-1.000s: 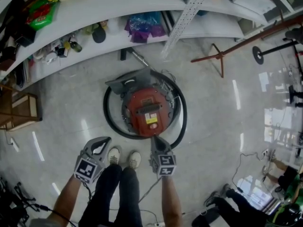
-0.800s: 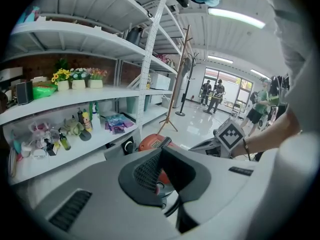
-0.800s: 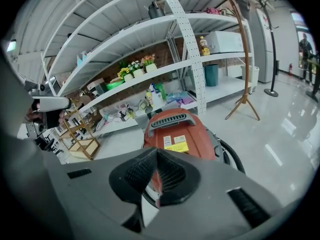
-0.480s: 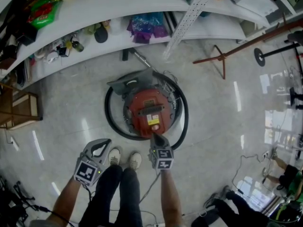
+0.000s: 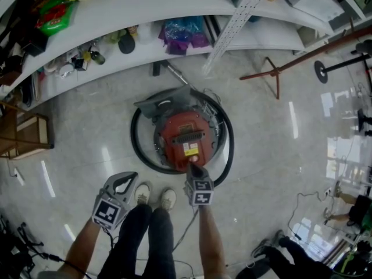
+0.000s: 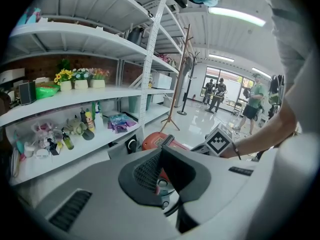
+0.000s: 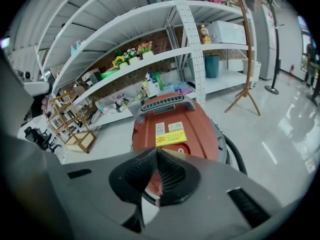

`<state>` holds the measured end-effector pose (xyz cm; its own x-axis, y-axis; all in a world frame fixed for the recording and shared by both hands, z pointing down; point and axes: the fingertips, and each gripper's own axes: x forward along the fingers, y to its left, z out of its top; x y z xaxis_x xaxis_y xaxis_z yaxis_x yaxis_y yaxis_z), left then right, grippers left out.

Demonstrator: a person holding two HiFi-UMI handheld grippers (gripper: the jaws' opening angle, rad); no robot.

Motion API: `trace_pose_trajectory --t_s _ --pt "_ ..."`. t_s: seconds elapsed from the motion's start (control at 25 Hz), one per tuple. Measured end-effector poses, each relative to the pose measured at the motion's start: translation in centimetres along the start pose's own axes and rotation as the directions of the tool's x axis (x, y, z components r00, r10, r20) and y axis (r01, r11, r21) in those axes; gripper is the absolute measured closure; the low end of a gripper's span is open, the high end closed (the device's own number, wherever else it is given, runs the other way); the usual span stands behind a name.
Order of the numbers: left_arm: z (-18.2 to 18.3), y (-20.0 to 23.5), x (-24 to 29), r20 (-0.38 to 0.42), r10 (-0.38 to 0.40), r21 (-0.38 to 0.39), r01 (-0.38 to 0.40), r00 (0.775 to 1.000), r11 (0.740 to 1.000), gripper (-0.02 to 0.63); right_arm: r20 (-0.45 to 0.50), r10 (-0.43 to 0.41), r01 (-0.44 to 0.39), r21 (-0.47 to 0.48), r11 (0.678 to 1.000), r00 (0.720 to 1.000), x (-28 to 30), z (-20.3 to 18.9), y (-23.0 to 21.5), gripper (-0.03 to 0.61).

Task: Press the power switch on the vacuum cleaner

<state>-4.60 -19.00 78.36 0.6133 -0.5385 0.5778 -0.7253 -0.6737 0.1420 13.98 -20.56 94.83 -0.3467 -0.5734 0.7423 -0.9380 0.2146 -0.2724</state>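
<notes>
A red canister vacuum cleaner [image 5: 185,139] with a grey handle and a yellow label sits on the floor, ringed by its black hose [image 5: 137,150]. My right gripper [image 5: 193,167] is shut with nothing in it, and its tip is at the near edge of the red body. The right gripper view shows the vacuum cleaner [image 7: 175,124] close ahead, just beyond the shut jaws of the right gripper [image 7: 157,153]. My left gripper [image 5: 127,175] hangs at the left near the person's shoes, also shut and empty. In the left gripper view the vacuum cleaner [image 6: 152,141] lies beyond the left gripper [image 6: 161,149].
White shelves [image 5: 145,45] with bottles, bags and flower pots run behind the vacuum. A wooden coat stand [image 5: 273,74] lies toward the right. A small wooden rack [image 5: 26,133] stands at the left. The person's shoes [image 5: 154,196] are just before the vacuum. Cables lie at the lower right.
My right gripper has moved forward, from beside the hose to the near edge of the vacuum's red body. The left gripper has hardly moved.
</notes>
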Motion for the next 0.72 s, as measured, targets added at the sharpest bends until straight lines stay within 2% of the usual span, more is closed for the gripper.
trace_pose_trajectory --t_s 0.72 --pt "-1.4 0.2 0.3 -0.024 -0.002 -0.015 0.001 1.000 1.000 0.606 -0.033 -0.033 0.032 -0.044 0.999 0.999 0.9 -0.3 0.0 0.569"
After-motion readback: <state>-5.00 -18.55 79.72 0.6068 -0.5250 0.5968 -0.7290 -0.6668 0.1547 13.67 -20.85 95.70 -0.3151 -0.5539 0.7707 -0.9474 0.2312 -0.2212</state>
